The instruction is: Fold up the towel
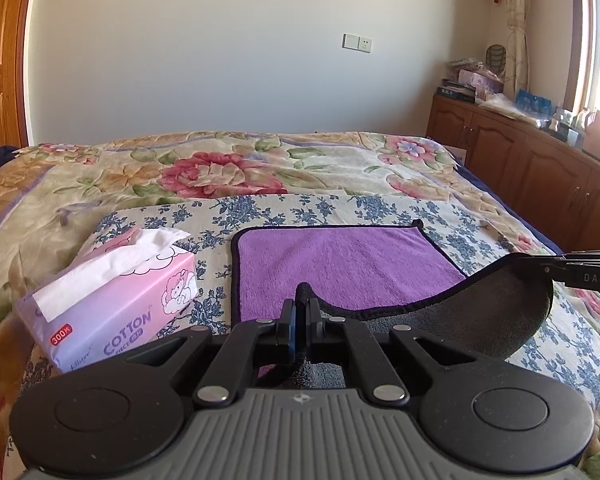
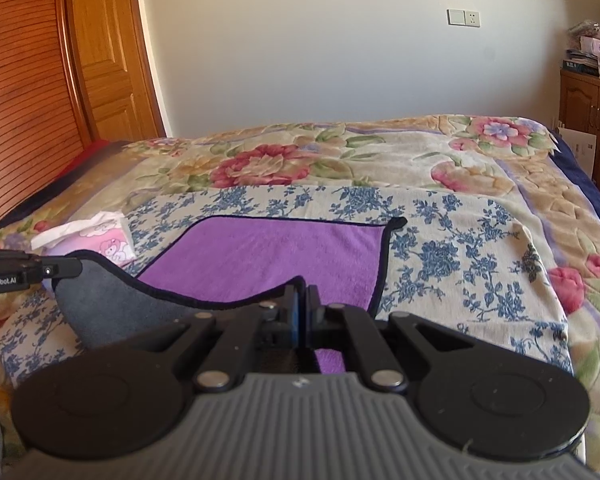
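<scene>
Towel [image 1: 340, 264] on bed [image 1: 220, 176], purple face up, spread over blue-flowered cloth [image 1: 440, 216]. Near edge lifted off bed, grey underside showing. Left gripper [image 1: 301, 312] pressed together, pinching towel's near left corner. Right gripper [image 2: 302, 304] likewise clamped on towel's near right corner; hem sags between both. Far edge of towel flat on cloth. Tissue box [image 1: 112, 296] left of towel, just beside it, white tissue sticking up. Cabinet [image 1: 540, 160] right of bed.
</scene>
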